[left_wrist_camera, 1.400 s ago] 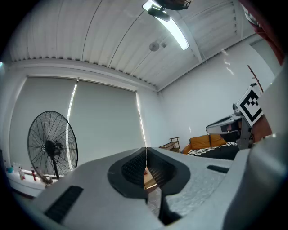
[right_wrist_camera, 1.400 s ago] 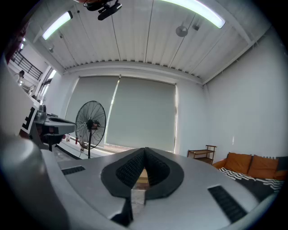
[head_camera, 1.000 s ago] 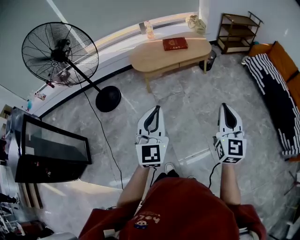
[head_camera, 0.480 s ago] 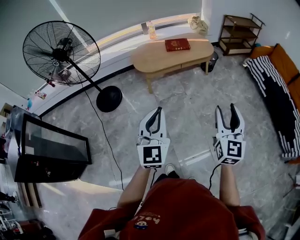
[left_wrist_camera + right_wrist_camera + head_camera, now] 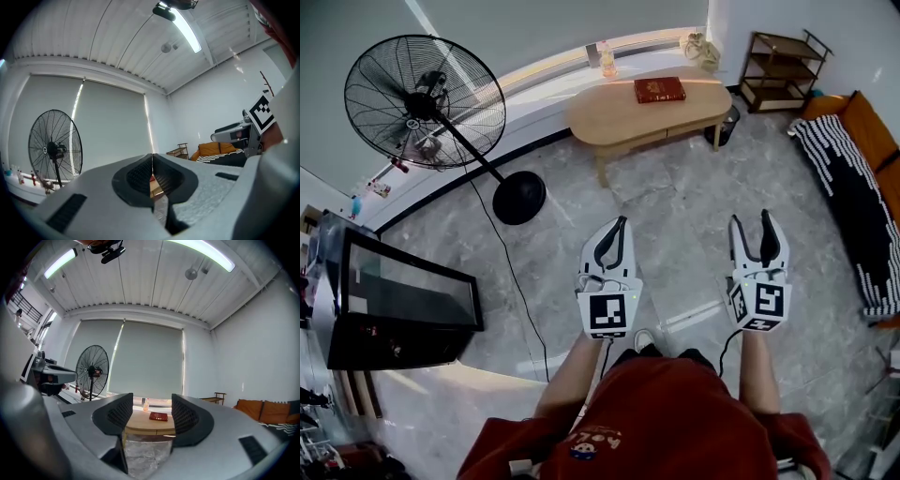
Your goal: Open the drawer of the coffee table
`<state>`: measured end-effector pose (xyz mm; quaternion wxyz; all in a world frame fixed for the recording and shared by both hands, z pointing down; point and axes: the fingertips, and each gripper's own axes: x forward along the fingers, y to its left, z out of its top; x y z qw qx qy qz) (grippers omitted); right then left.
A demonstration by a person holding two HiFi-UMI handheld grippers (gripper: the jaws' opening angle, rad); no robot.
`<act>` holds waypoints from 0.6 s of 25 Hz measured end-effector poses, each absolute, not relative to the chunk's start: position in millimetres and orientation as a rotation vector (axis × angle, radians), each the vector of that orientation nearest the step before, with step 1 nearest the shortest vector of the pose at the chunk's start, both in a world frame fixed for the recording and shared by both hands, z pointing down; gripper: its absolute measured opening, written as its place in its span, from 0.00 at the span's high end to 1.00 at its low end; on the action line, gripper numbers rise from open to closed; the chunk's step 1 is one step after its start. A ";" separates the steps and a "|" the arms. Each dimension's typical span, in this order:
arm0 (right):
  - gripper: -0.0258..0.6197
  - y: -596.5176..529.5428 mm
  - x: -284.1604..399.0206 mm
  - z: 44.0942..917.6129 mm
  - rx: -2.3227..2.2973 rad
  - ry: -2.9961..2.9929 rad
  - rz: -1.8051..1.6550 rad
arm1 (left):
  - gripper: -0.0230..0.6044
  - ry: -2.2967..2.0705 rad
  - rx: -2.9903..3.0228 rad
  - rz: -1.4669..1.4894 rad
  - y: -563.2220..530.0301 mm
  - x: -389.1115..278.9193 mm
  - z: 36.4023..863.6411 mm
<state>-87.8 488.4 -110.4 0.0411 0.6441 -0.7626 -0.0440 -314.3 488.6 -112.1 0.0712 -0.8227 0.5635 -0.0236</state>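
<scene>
The table w/ its drawer is seen well ahead of both tools, across the floor; a red book is laid on top. Left tool is kept clenched, empty. Right tool is released, jaws just opened, nothing betw. them.

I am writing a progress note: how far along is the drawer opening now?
Done: nothing yet; the drawer of the coffee table looks shut. In hand: the approach from across the room; the right gripper has just been opening its fingers, nothing between them; the left gripper is shut. Left: reach, grip, pull.
</scene>
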 end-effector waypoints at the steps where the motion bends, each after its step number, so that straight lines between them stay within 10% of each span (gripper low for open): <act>1: 0.59 488.6 -89.9 -109.8 1.974 -2.331 -0.135 | 0.95 1.689 -2.477 -0.071 488.3 -316.1 -111.0; 15: 0.59 477.5 -103.3 -102.5 1.961 -2.299 -0.133 | 0.95 1.661 -2.510 -0.066 472.5 -325.6 -100.7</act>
